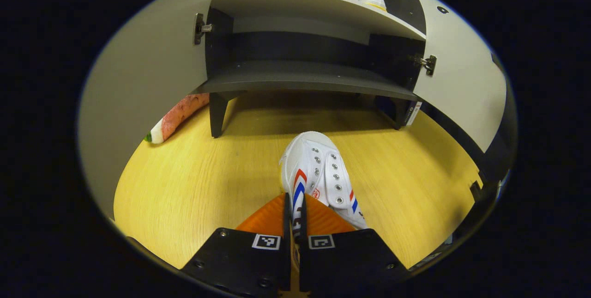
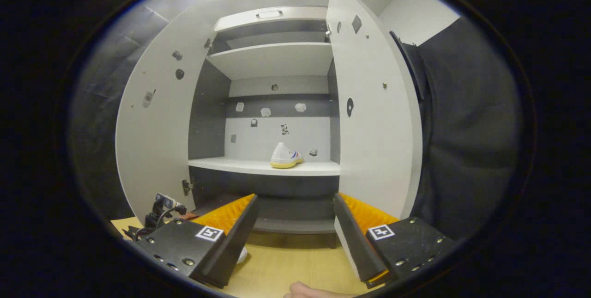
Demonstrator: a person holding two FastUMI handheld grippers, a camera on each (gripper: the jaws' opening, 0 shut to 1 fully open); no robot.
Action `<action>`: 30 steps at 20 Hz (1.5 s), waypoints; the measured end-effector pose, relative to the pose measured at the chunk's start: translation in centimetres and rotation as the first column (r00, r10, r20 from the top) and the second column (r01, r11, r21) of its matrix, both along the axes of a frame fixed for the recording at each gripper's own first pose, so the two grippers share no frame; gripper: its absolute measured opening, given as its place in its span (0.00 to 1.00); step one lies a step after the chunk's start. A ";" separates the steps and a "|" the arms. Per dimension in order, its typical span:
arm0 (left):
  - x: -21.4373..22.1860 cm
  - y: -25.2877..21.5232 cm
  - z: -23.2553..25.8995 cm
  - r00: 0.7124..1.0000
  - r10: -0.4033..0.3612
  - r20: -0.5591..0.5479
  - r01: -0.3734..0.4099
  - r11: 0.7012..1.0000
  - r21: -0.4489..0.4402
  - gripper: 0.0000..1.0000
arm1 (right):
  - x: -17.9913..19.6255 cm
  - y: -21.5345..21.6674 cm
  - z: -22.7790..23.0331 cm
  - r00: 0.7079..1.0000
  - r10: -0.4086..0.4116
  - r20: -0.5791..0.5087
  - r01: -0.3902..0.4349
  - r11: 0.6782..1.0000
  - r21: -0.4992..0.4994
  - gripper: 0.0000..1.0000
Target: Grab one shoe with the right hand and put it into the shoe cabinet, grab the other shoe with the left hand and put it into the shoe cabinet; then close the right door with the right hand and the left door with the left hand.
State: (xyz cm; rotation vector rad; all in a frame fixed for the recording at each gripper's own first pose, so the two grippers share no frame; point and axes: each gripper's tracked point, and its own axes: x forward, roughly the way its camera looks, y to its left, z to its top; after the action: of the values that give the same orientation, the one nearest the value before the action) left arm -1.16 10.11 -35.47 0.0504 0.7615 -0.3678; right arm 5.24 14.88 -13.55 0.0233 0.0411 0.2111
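Observation:
A white shoe (image 1: 318, 173) with red and blue stripes lies on the wooden floor board in front of the shoe cabinet (image 1: 300, 78), toe toward it. My left gripper (image 1: 295, 217) is shut on the shoe's rear side wall, which sits pinched between the fingers. The other white shoe (image 2: 285, 156) stands on the cabinet's middle shelf, right of centre; its toe (image 1: 373, 0) peeks over that shelf in the left gripper view. My right gripper (image 2: 293, 226) hangs open in front of the cabinet's lower part, nothing between its fingers. Both doors, left door (image 2: 157, 122) and right door (image 2: 374, 113), stand wide open.
A pink, carrot-like soft toy (image 1: 177, 113) lies under the left door beside the cabinet's leg. A device with cables (image 2: 159, 210) shows low at the left of the right gripper view. Part of a hand (image 2: 309, 291) sits at the bottom edge. The bottom shelf (image 1: 304, 81) is bare.

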 end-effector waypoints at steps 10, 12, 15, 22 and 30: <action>3.0 -2.2 17.2 0.949 0.010 0.314 0.001 0.999 -0.034 0.08 | -0.1 -0.7 0.2 0.999 0.037 -0.003 -0.037 0.999 0.011 0.98; 4.3 -2.5 21.0 0.929 0.018 0.370 0.001 0.999 -0.050 0.07 | -0.1 -0.5 0.3 0.999 0.050 0.002 -0.050 0.999 0.015 0.98; 6.5 -2.8 26.3 0.892 0.042 0.449 -0.011 0.997 -0.072 0.07 | 0.1 -0.5 -0.1 0.998 0.064 -0.006 -0.064 0.997 0.041 0.98; 13.1 -4.3 36.9 0.800 0.113 0.590 -0.056 0.992 -0.115 0.07 | 1.2 -0.7 -0.3 0.996 0.087 -0.010 -0.086 0.993 0.080 0.98; 22.9 -7.2 39.6 0.816 0.202 0.541 -0.121 0.976 -0.182 0.07 | 0.8 0.3 1.7 0.990 0.125 0.064 -0.129 0.990 0.057 0.98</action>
State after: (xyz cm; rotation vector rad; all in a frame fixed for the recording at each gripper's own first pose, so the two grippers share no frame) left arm 21.71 2.88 4.14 -0.0394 0.1514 -0.2225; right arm 6.07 15.22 -11.89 0.0756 -0.0240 0.3406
